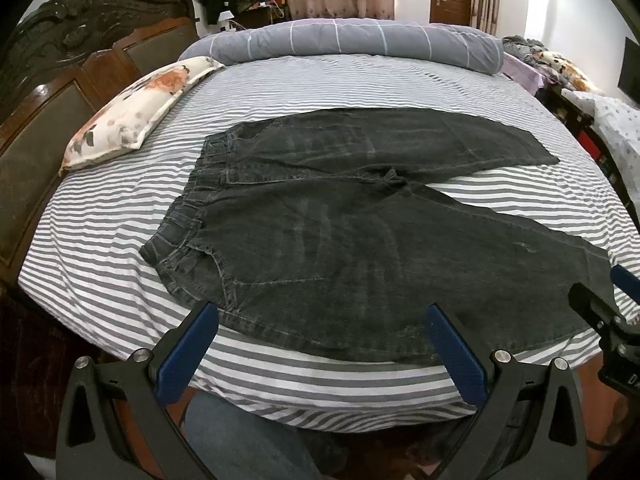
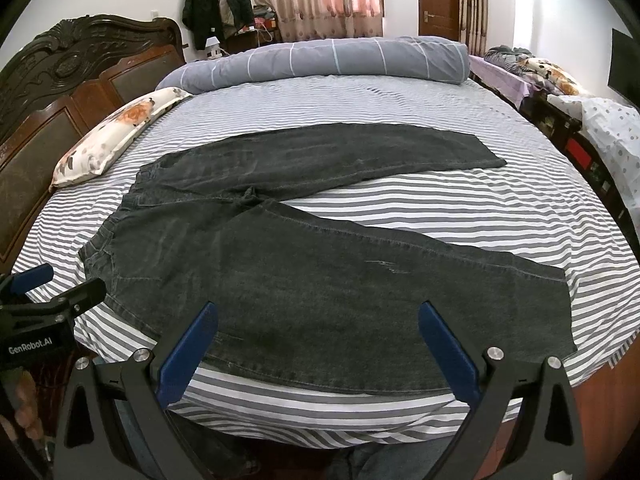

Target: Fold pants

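I am holding my left gripper [image 1: 322, 334] at the bottom centre of the left wrist view, its blue-padded fingers [image 1: 188, 354] spread wide with nothing between them. It is hovering over the near edge of the bed, above the lower hem side of the pants [image 1: 340, 216]. I am holding my right gripper [image 2: 318, 334] the same way in the right wrist view, jaws wide apart and gripping nothing, pointing over the near leg of the pants.

The dark grey denim pants are lying flat across the middle of the frame on the striped grey-and-white sheet [image 1: 100, 216]. The waistband is sitting at the left of the picture, and the two legs are fanning out to the right with a wedge of sheet showing between them. The far leg is running toward the right edge, and the near leg is angling down to the lower right.

A floral pillow [image 1: 132, 112] is resting at the upper left against the carved wooden headboard [image 1: 60, 60]. A rolled grey checked duvet [image 1: 352, 40] is stretching along the top of the bed, well apart from the pants. In the left wrist view, my right gripper is peeking in at the lower right edge.
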The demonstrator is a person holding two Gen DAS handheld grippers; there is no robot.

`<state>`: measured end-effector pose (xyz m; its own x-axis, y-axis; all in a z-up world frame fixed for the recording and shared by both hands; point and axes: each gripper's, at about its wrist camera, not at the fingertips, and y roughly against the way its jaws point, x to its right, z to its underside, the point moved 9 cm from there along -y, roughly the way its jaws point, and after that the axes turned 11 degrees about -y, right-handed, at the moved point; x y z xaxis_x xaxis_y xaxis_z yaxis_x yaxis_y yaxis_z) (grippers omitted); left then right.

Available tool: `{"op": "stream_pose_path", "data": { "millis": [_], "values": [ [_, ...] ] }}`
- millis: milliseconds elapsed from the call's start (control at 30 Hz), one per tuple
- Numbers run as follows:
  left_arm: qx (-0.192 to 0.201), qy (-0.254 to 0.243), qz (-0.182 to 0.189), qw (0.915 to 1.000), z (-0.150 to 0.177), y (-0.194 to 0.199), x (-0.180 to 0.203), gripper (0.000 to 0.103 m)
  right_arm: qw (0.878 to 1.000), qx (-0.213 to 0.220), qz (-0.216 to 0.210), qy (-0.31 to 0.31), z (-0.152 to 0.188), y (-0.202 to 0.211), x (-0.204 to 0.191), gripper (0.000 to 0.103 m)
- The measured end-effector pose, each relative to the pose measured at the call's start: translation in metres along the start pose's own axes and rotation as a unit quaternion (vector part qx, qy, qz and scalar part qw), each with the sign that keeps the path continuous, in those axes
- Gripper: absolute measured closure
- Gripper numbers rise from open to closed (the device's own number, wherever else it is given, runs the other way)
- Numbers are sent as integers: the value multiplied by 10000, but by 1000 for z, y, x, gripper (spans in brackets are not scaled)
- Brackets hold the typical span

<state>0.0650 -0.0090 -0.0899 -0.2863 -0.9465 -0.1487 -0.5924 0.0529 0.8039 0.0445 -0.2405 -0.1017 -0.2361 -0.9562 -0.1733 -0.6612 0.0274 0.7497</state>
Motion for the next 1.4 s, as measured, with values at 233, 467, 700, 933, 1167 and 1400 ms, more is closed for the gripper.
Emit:
{"op": "stream_pose_path", "data": {
  "millis": [233,467,700,933,1167,1400],
  "values": [
    [93,261,91,9996,-15,-21,-36,2,9998,-98,-162,57,1,-17,-4,4],
    [-74,837,270,9961,-37,-65,-108,27,9995,-174,-257,57,-7,-44,-10,4],
    [-45,1406,676,9877,-75,-116,-181,44,9989,-390,-218,-147,-24,-85,-14,4],
    [-67,2243,1462,9635,-106,-185,-241,59,9982,-590,-69,-100,-36,-132,-27,4],
    [-54,2864,2345,9289,-127,-244,-263,65,9969,-778,-60,-119,-43,-171,-39,4],
    [-145,3129,2205,9237,-125,-284,-281,65,9961,-877,-35,10,-48,-199,-53,4]
  ]
}}
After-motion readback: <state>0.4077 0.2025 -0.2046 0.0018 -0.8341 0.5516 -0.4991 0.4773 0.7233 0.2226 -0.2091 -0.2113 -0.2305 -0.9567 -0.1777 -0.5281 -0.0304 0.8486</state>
